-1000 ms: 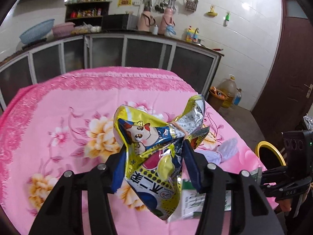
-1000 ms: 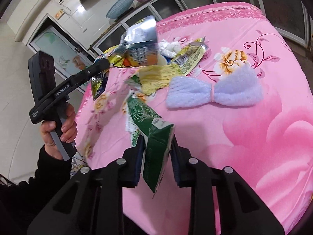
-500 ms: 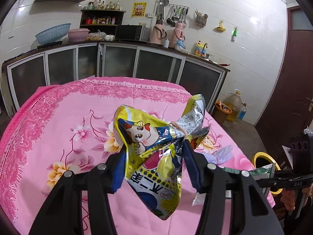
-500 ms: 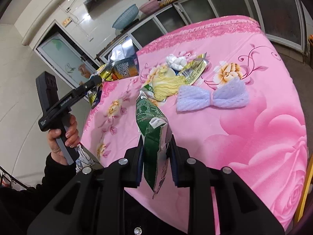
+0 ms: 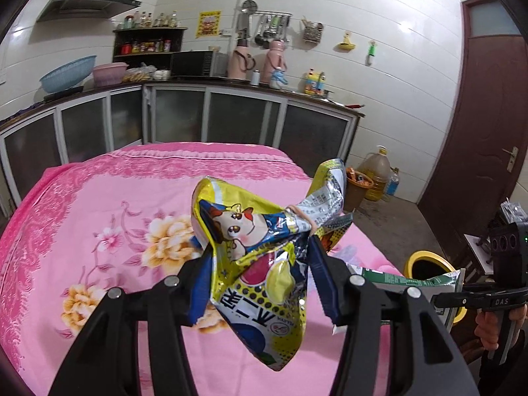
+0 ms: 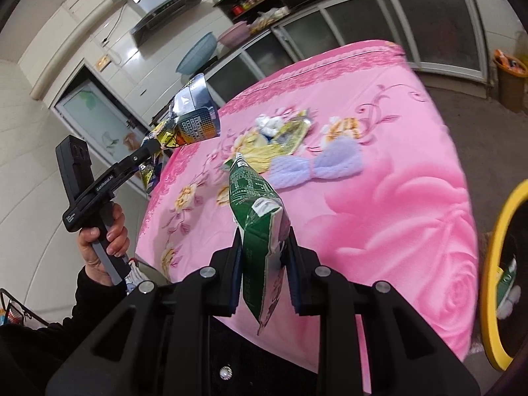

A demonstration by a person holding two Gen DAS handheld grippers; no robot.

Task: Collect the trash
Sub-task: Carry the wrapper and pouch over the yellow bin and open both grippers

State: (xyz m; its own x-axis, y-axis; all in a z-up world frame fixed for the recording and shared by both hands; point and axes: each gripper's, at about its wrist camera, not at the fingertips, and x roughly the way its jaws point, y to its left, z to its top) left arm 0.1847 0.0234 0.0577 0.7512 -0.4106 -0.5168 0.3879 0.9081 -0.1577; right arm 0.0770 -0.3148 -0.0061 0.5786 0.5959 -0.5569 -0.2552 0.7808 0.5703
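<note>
a crinkled yellow snack bag [image 5: 260, 264] with a cartoon face is squeezed between the two blue pads of the left gripper [image 5: 260, 280], so the jaws are clamped on it. the bag is held up in the air above the pink flowered tablecloth [image 5: 99, 204], and its top flares out past the pads. in the right wrist view the same bag [image 6: 191, 115] is seen off to the left, pinched at the tip of the left gripper, and the black handle is wrapped by a hand [image 6: 105, 241] in a dark sleeve. a flat green packet [image 6: 257, 224] is pinched between the pads of the right gripper [image 6: 264, 257], with the jaws closed tight on it. the packet is held up off the table, its long end pointing toward the middle of the cloth. in the left wrist view the green packet [image 5: 412, 280] is seen at the right, held level near a bin with a yellow rim [image 5: 425, 257]. more things are left lying on the cloth: a pale purple bow [image 6: 316, 165], a yellow wrapper [image 6: 264, 158] just beside it, and a white crumpled wad [image 6: 269, 122] behind that. the yellow rim [image 6: 495, 264] is also seen at the right edge, just past the table.
</note>
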